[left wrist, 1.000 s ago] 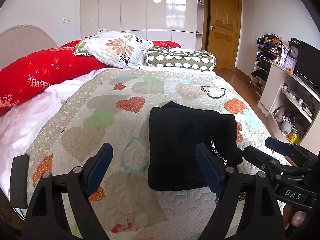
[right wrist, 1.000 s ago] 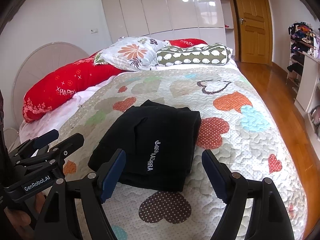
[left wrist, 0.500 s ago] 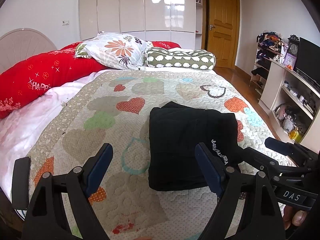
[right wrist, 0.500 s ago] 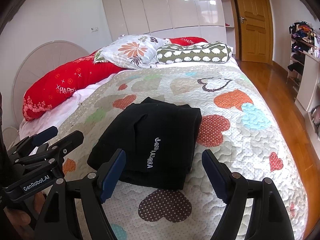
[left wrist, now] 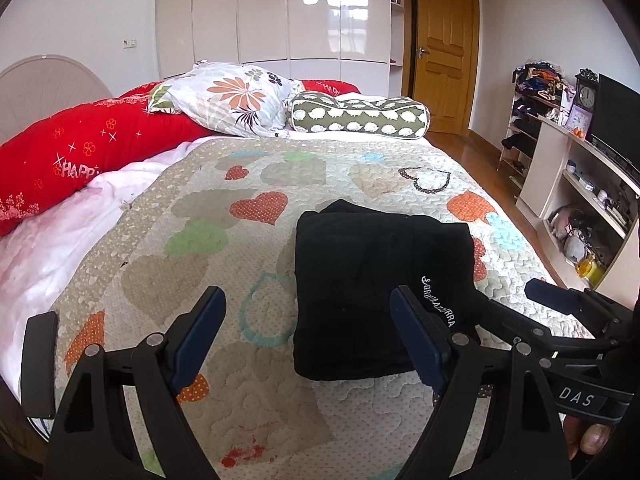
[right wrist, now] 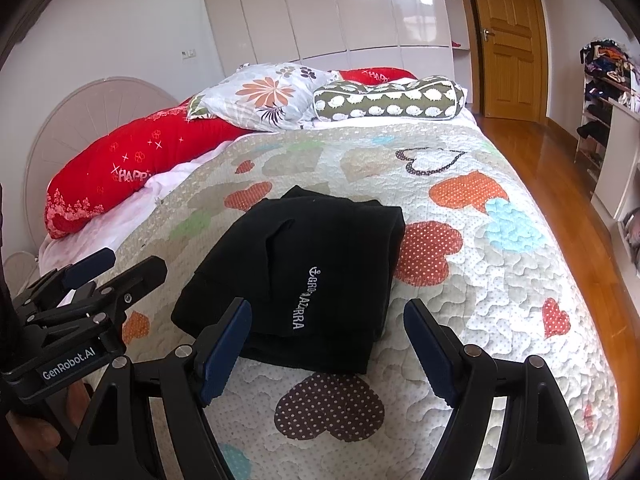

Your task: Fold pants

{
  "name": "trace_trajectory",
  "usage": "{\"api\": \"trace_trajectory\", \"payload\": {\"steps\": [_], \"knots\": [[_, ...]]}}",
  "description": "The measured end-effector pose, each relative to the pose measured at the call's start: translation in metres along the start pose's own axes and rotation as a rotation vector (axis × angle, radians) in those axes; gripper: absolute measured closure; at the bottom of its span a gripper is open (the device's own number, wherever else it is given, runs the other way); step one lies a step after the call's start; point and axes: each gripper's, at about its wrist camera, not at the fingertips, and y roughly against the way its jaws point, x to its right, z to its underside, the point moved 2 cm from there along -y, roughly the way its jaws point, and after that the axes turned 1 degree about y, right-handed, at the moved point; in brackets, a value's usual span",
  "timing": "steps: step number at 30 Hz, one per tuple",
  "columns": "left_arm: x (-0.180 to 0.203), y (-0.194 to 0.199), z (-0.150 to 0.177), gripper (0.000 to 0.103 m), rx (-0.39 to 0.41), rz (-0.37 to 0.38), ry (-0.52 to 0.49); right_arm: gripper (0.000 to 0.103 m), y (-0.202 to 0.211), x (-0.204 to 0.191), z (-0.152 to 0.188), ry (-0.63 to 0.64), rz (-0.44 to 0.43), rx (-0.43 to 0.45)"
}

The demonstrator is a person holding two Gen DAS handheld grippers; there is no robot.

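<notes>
Black pants [left wrist: 372,280] lie folded into a compact rectangle on the heart-patterned quilt [left wrist: 192,264], with white lettering along one edge. My left gripper [left wrist: 306,308] hovers open above the quilt; its right finger overlaps the near right part of the bundle in view, and nothing is between its pads. In the right wrist view the pants [right wrist: 320,248] sit just beyond my right gripper [right wrist: 328,314], which is open and empty above the bundle's near edge. Each gripper appears in the other's view: the right gripper [left wrist: 516,304] at the right, the left gripper [right wrist: 124,266] at the left.
A red bolster [left wrist: 80,160], a floral pillow [left wrist: 232,100] and a green patterned bolster [left wrist: 360,116] lie at the bed's head. A white shelf unit [left wrist: 580,184] with a TV and clutter stands to the right across wooden floor [right wrist: 560,168]. A wooden door [left wrist: 444,48] is behind.
</notes>
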Motion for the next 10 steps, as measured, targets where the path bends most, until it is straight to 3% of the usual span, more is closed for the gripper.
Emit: {"api": "trace_trajectory", "payload": {"steps": [10], "knots": [[-0.0005,0.0004,0.0015,0.018,0.007,0.015,0.007,0.023,0.0014,0.0006,0.0001,0.002,0.002,0.003]]}}
